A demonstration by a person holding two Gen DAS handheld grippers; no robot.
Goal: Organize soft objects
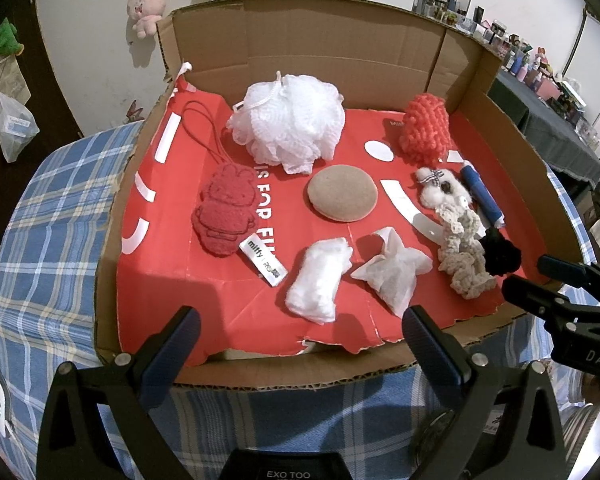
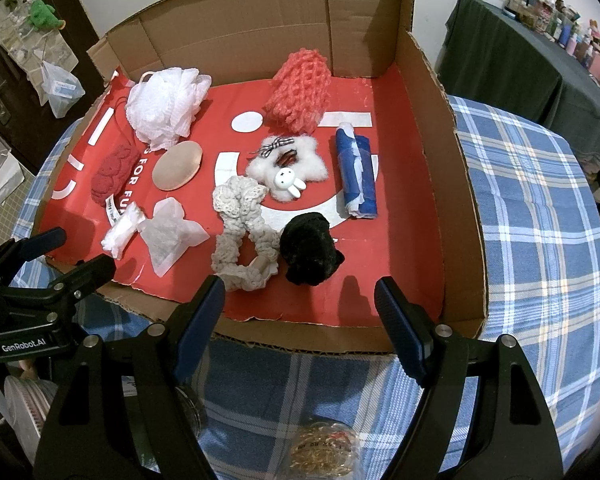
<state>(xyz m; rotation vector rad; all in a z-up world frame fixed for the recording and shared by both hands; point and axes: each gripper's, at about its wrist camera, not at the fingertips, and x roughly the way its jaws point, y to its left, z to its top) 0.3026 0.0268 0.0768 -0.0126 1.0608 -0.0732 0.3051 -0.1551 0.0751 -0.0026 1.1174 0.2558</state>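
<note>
Soft objects fill the cardboard tray; both grippers gape empty.

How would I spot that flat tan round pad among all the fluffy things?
Look in the open cardboard box with its red paper lining. Just in front of the big white mesh bath pouf lies the tan round pad, the only smooth, flat disc among frilly things.

Right claw gapes before black scrunchie.
</note>
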